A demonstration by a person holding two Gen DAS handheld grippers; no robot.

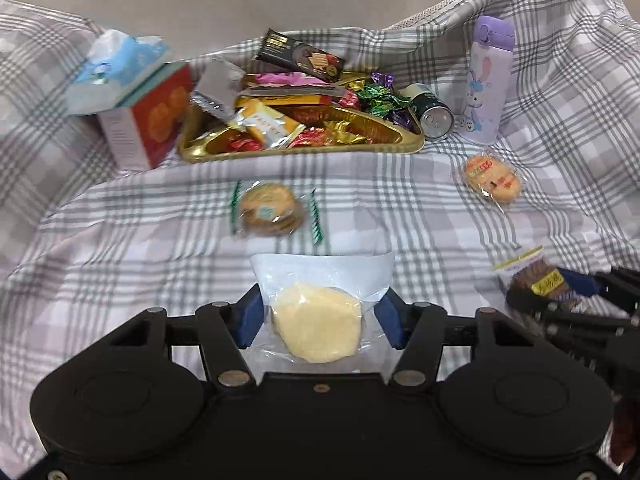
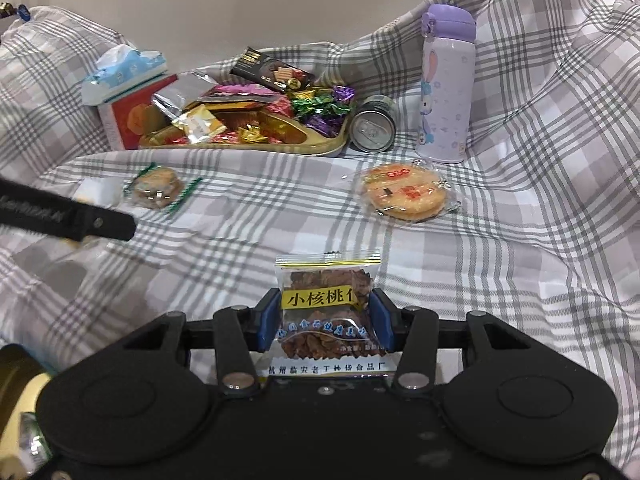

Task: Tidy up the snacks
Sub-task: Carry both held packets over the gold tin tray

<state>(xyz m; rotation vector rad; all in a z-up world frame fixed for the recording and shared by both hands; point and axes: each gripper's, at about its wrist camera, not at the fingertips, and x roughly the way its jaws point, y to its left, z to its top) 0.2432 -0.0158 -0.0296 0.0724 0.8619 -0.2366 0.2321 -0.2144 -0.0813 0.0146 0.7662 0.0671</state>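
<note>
With the left hand-held gripper (image 1: pixel 318 314) clamping a pale pastry packet (image 1: pixel 318 326) and the right hand-held gripper (image 2: pixel 324 322) pinching a walnut packet (image 2: pixel 326 312), either slippery wrapper (thin film) could slide free before reaching the heaped gold tray (image 1: pixel 400 142).

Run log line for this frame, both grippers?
left gripper: shut on pale pastry packet | right gripper: shut on walnut snack packet | gold tray: full

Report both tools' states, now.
Left tool: closed on the pale yellow pastry packet.
Right tool: closed on the walnut snack packet.
</note>
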